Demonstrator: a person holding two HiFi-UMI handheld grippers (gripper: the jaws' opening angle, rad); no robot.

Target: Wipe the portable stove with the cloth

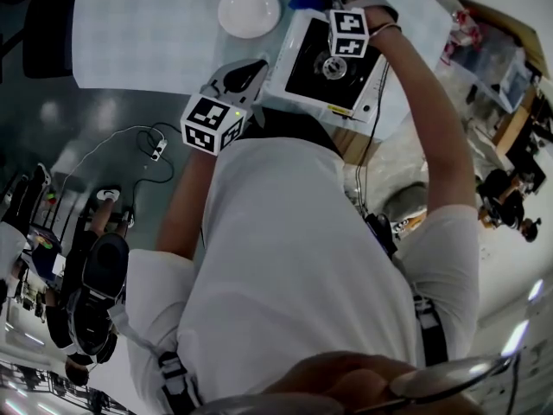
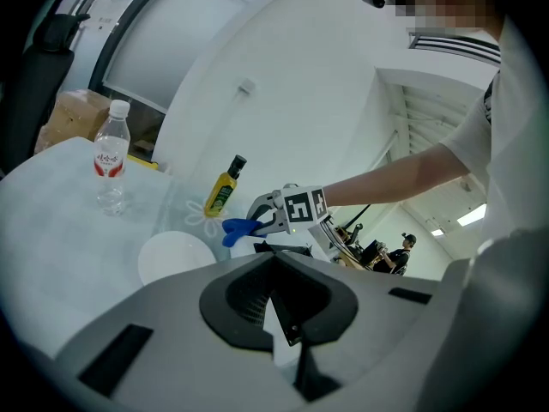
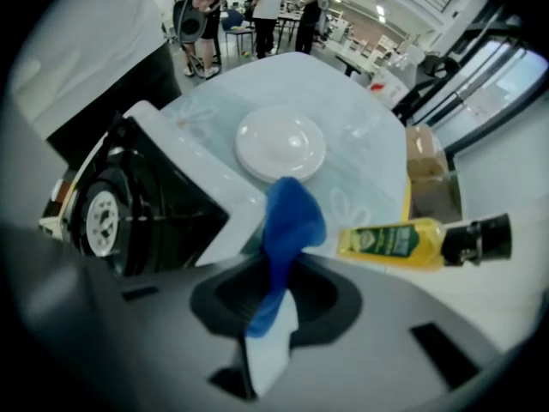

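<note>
Between the jaws of my right gripper [image 3: 274, 303] sits the blue cloth [image 3: 292, 221], pinched tight at one end so that its free fold stands out ahead of the tips. Off to the left of those tips, and a little below them, lies the portable stove [image 3: 163, 204]. Its black top faces up, with the round burner [image 3: 101, 221] well over to the left. Its white edge runs slantwise away from the jaws toward the plate [image 3: 280, 144], which is straight ahead on the table [image 3: 369, 136]. A yellow oil bottle [image 3: 403, 240] shows just right of the tips, clear of the work. The cloth hangs beside the stove's near corner, not yet on the black surface. I judge the coming move to be a sweep leftward and down, laying the fold flat and dragging it along that long edge toward the burner. My left gripper [image 2: 279, 303] is at the stove's opposite side, jaws drawn close with only a pale sliver between them. Whether they nip the rim I cannot tell. The right tool is the nearer one for the wipe.
</note>
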